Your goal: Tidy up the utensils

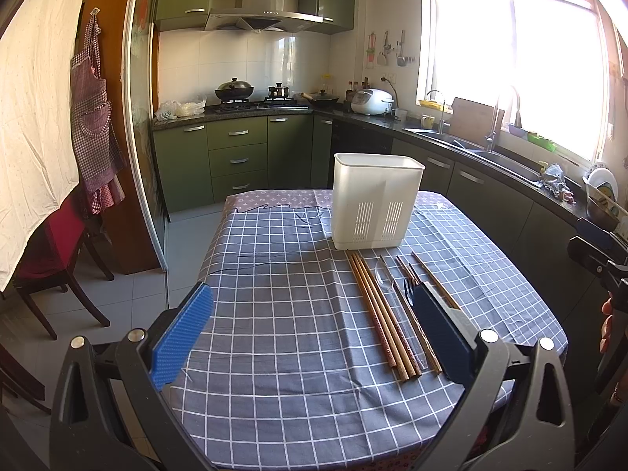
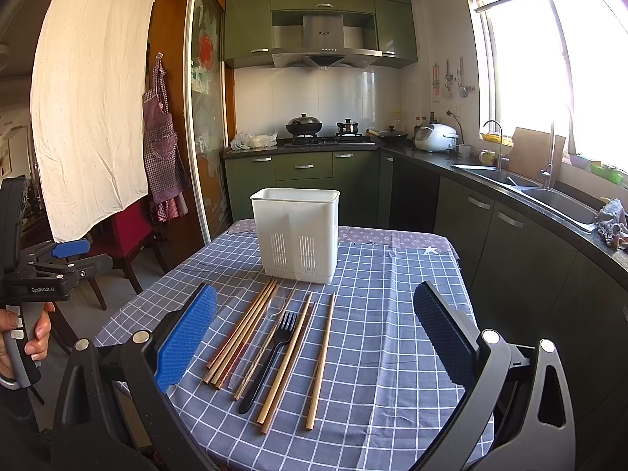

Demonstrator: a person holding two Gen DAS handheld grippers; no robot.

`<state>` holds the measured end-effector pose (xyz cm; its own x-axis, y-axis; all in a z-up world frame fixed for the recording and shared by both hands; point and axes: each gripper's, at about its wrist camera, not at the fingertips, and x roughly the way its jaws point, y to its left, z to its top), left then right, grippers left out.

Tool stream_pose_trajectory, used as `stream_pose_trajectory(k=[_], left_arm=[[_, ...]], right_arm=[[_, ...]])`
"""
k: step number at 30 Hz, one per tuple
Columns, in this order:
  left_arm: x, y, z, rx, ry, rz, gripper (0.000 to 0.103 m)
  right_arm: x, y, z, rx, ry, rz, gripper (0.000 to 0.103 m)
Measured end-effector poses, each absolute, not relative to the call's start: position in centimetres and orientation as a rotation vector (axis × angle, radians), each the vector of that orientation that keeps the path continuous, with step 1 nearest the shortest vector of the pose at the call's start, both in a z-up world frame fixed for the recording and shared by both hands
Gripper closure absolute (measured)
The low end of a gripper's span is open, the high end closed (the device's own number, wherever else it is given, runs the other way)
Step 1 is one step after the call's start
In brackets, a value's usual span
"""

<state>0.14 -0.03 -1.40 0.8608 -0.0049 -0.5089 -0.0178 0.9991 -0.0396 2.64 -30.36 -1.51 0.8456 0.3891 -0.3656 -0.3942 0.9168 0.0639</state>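
While the right tool (image 2: 314, 337) gapes wide and empty, the thin, stiff, slippery chopsticks (image 2: 243, 337) ahead of it want a mid-length pinch.

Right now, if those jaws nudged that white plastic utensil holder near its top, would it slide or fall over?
The white utensil holder would probably tip rather than slide: it stands tall on a narrow base and looks empty, so likely light. The checked tablecloth beneath it may grip or bunch. A push low down seems safer.
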Motion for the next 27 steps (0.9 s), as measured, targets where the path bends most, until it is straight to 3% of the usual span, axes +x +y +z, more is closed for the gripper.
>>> stream_pose_trajectory(k=[17,27], left_arm=[[2.0,0.0,-2.1,-0.065,0.606,-0.008,0.006],[10.8,-4.0,-4.4,-0.064,0.904,-0.145,0.006]], right_arm=[[4.9,-30.1,-2.3,-0.033,0.443,0.405,0.004],[14.2,-32.4,-6.9,0.131,0.844,0.41,0.004]])
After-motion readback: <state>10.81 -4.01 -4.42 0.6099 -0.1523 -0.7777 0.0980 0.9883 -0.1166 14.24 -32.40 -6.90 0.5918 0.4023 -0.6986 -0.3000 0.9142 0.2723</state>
